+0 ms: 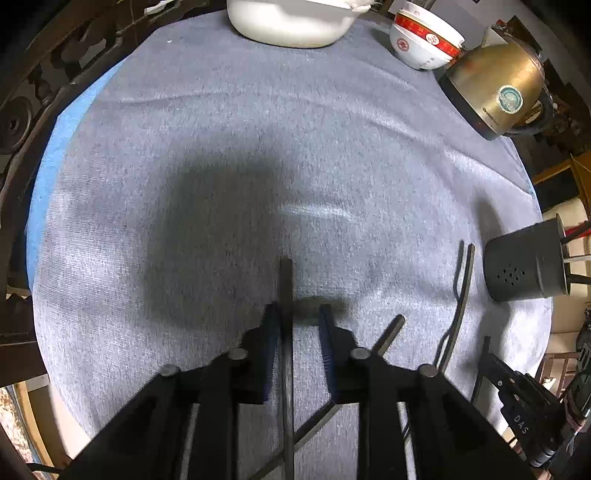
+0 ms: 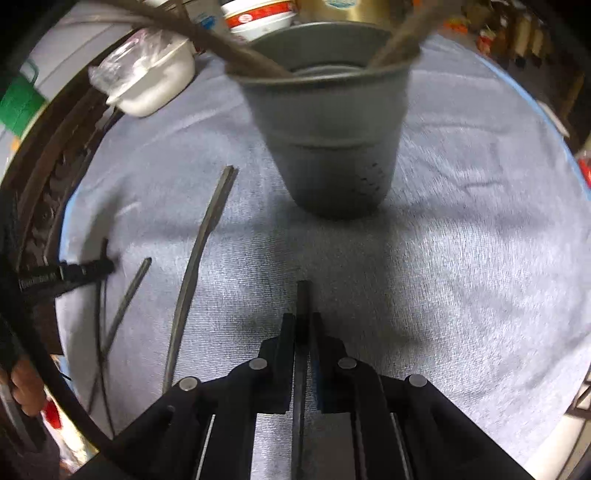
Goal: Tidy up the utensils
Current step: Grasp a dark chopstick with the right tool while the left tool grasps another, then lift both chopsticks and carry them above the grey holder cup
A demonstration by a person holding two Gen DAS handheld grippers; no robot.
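In the left wrist view, my left gripper [image 1: 300,314] has its jaws parted, with a dark chopstick [image 1: 286,280] lying between them against the left pad; a grip cannot be told. More dark chopsticks [image 1: 460,299] lie to the right beside the grey holder [image 1: 524,264]. In the right wrist view, my right gripper [image 2: 303,321] is shut on a dark chopstick [image 2: 303,295], in front of the grey utensil holder [image 2: 328,140], which has several chopsticks in it. Loose chopsticks [image 2: 199,251] lie to the left, where the left gripper [image 2: 66,275] shows.
A grey cloth [image 1: 221,147] covers the round table. A white pot [image 1: 291,22], stacked red-and-white bowls [image 1: 424,40] and a brass kettle [image 1: 498,85] stand at the far edge. A white container [image 2: 151,81] stands at far left in the right wrist view.
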